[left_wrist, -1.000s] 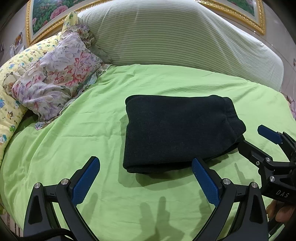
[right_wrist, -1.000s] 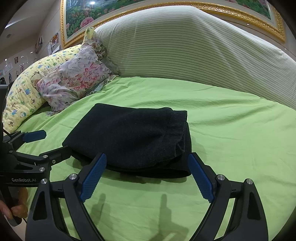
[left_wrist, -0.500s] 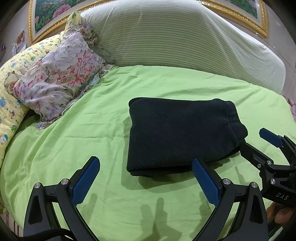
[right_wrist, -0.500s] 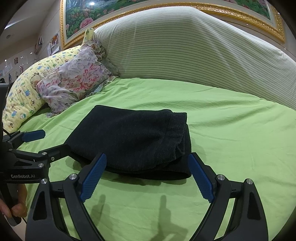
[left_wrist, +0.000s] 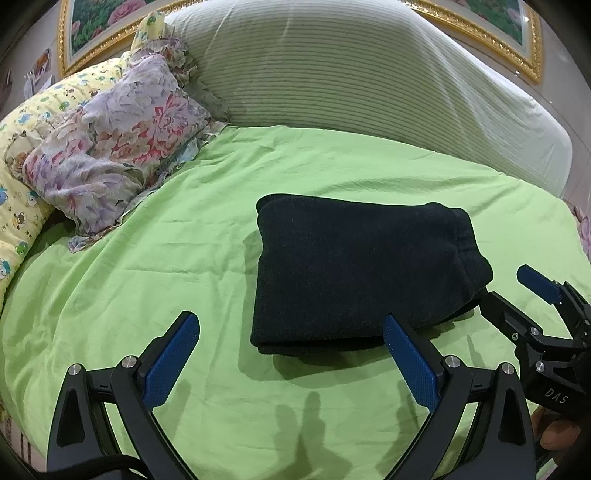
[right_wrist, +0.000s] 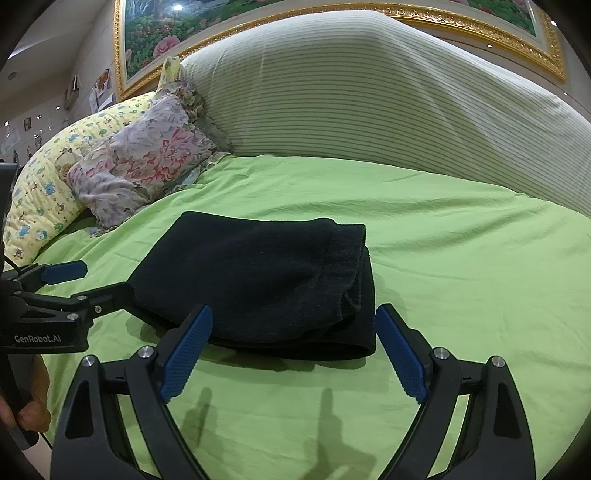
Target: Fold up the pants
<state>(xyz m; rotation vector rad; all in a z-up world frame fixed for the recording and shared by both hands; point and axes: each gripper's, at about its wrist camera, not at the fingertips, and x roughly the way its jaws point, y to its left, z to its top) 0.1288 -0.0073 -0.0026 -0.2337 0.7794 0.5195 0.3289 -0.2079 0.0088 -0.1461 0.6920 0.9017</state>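
The black pants [left_wrist: 354, 269] lie folded into a compact rectangle on the green bedsheet [left_wrist: 166, 258]; they also show in the right wrist view [right_wrist: 266, 280]. My left gripper [left_wrist: 291, 343] is open and empty, just short of the bundle's near left edge. My right gripper [right_wrist: 293, 338] is open and empty, just short of the bundle's near right edge. Each gripper shows in the other's view, the right one [left_wrist: 517, 295] at the bundle's right corner and the left one [right_wrist: 92, 280] at its left corner.
A floral pillow [left_wrist: 110, 155] and a yellow cartoon-print pillow [left_wrist: 14, 184] lie at the far left. A large striped cushion [left_wrist: 351, 85] stands across the back, with a gold-framed painting [right_wrist: 258, 14] above it. The sheet [right_wrist: 461, 240] stretches right of the pants.
Both grippers have drawn back slightly from the pants, which sit a little farther away and lower in view. The jaws have stayed open and the bundle has not moved.
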